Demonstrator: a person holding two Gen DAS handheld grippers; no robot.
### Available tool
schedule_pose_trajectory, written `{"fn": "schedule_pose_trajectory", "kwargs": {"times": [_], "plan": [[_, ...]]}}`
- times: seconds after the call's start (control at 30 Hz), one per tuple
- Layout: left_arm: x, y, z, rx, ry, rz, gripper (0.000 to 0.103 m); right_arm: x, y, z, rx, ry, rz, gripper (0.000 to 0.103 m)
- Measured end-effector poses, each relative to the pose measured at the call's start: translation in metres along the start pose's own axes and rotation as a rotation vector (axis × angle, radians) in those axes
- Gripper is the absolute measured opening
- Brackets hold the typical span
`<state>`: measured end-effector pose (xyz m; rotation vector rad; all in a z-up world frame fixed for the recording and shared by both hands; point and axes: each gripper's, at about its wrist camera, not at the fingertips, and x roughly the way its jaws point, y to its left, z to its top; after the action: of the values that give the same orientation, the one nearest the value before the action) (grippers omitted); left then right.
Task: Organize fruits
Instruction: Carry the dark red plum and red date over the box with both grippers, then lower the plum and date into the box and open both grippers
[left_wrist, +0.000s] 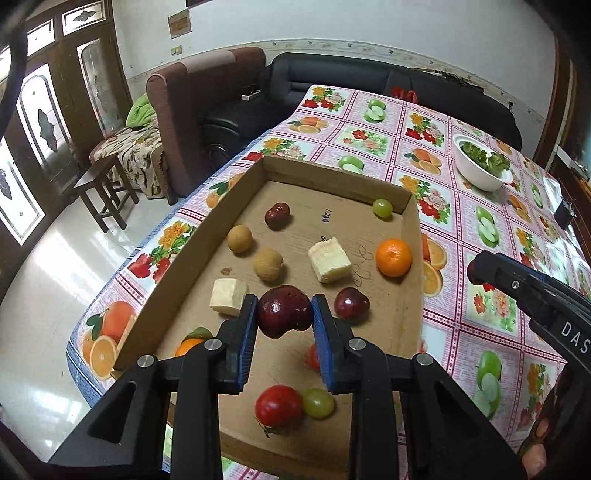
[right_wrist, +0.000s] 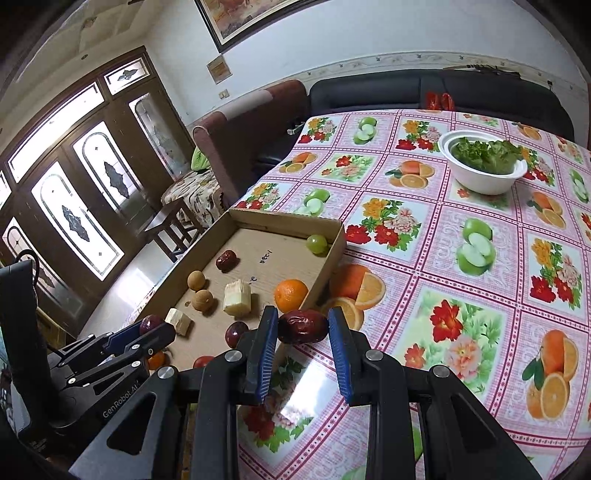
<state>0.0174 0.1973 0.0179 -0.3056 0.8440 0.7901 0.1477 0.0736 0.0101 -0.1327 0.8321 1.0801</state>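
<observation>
L tongs (left_wrist: 284, 314) grip cherry (left_wrist: 283, 310); R tongs (right_wrist: 303, 328) grip date (right_wrist: 303, 326).

Left gripper (left_wrist: 284, 314) fingers pinched on a dark fruit (left_wrist: 283, 311); right gripper (right_wrist: 303, 328) likewise clamps a date (right_wrist: 303, 326).

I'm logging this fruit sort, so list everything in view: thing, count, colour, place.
cardboard tray: one, brown, on the table.
cherries: two, dark red, one loose in the tray, one in the left gripper.
red dates: two, one in the tray, one in the right gripper.
longans: two, tan, in the tray.
sugarcane chunks: two, pale yellow, in the tray.
green grapes: two, far corner and near end.
orange: one, by the tray's right wall.
tomato: one, red, near end.
white bowl: one, holding greens.
left gripper: grips a cherry.
right gripper: grips a date.
</observation>
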Motion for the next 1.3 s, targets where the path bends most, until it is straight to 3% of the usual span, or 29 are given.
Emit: {"fn": "schedule_pose_trajectory", "kwargs": {"times": [0.97, 1.23, 1.3], "plan": [[0.027, 0.018, 0.02, -0.026, 0.037, 0.029, 0.027, 0.044, 0.01, 0.026, -0.034, 0.038, 0.023, 0.028], [0.041, 0.022, 0.04, -0.04, 0.059, -0.001, 0.027, 0.062, 0.015, 0.035, -0.049, 0.057, 0.025, 0.028], [0.046, 0.024, 0.048, -0.056, 0.076, -0.04, 0.027, 0.066, 0.017, 0.036, -0.052, 0.062, 0.028, 0.028]]}}
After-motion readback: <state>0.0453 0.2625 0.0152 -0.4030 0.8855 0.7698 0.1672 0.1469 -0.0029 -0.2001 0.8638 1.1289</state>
